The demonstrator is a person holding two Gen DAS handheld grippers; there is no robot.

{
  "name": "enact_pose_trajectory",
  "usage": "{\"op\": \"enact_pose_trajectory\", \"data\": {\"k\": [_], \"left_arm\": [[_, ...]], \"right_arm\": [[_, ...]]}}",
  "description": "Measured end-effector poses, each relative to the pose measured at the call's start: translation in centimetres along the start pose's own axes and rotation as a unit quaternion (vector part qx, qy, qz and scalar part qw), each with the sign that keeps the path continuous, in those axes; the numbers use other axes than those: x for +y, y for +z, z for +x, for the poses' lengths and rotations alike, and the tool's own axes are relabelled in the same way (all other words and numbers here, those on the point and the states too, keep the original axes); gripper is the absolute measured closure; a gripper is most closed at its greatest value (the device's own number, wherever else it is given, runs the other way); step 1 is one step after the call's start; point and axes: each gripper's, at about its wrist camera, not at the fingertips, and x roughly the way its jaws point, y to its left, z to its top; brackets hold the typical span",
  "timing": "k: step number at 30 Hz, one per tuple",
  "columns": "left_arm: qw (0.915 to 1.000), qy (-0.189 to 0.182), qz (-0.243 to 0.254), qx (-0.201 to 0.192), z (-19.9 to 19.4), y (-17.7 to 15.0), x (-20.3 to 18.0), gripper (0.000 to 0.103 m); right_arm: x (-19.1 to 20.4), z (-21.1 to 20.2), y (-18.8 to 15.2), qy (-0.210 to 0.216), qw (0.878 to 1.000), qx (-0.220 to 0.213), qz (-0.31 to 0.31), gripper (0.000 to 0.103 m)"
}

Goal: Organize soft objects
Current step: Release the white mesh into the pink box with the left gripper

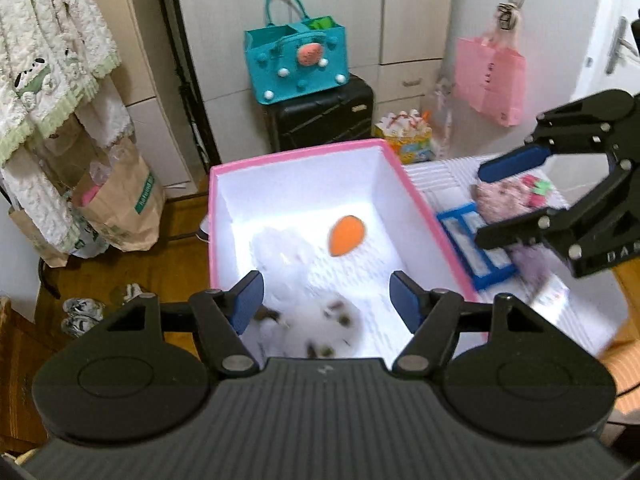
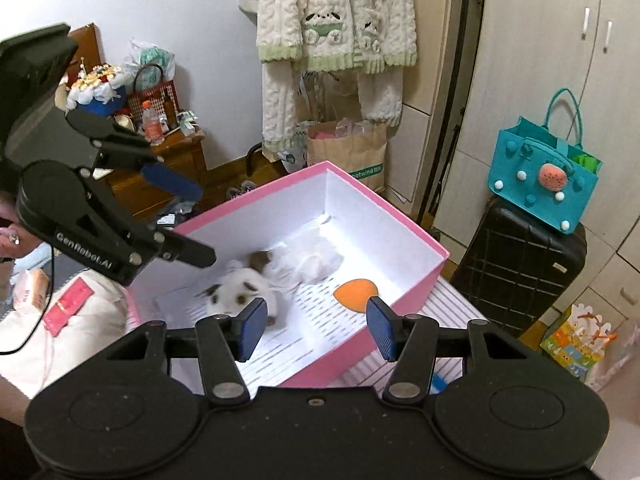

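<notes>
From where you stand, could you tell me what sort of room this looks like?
Probably a bedroom or dressing corner at home: fluffy white-and-green pyjamas hang by pale wardrobe doors, and a black hard-shell suitcase stands with a teal felt tote bag on top.

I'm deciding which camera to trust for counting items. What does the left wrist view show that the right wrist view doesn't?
Only the left wrist view shows the pink floral item and blue-framed item lying outside the box, plus a hanging pink bag.

Only the right wrist view shows the cluttered wooden side table.

Both show the pink box, the orange sponge, the white plush toy, white fabric and the teal bag. Both grippers are empty.
</notes>
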Motion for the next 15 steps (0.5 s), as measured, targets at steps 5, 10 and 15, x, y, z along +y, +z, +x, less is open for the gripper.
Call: {"op": "enact_pose_trajectory", "data": {"k": [5,10,15], "left_arm": [[0.9997,-0.021,0.008,0.009,-3.0,-1.5,-2.1,0.033],[0.9994,-0.026,0.018,0.012,-5.4,-2.6,-4.2,0.030],[0.9989,-0.027,0.039,-0.001,-7.7,-3.8,-6.8,0.028]], "right_arm": [[1.4,-3.4,-1.3,-0.002,1.000,-0.003,0.005,0.042],[2.8,-6.4,-2.8,-0.012,1.000,-0.007,0.003,0.042],[3.5,-9.0,-5.0,-0.019,1.000,-0.010,0.007,0.041]]}}
